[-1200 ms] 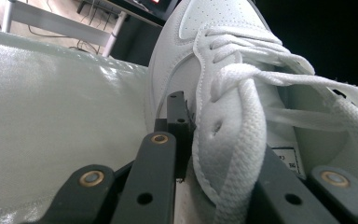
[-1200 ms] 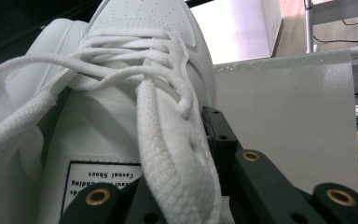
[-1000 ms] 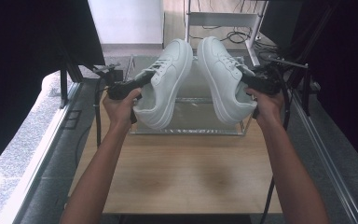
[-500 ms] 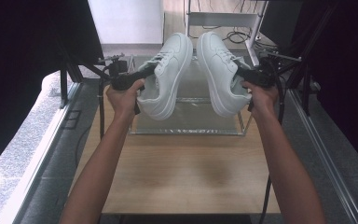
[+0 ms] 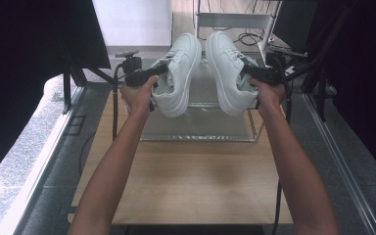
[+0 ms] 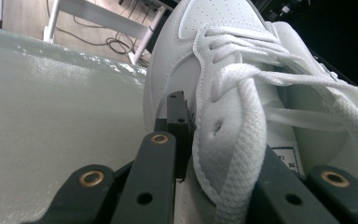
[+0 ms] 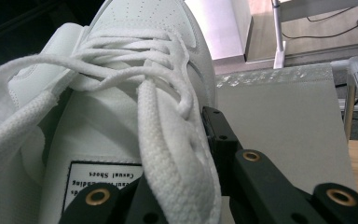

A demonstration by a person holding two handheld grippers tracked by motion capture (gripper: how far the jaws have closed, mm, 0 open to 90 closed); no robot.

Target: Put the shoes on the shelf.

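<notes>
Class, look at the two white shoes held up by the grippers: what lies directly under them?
Under the left shoe and right shoe sits a clear box on the wooden table. Its far part is hidden by the shoes.

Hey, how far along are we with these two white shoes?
Done: both shoes are picked up, the left gripper shut on the left shoe and the right gripper on the right shoe. In hand: both are held in the air, soles facing each other, over the clear box. Left: probably setting them down there.
</notes>
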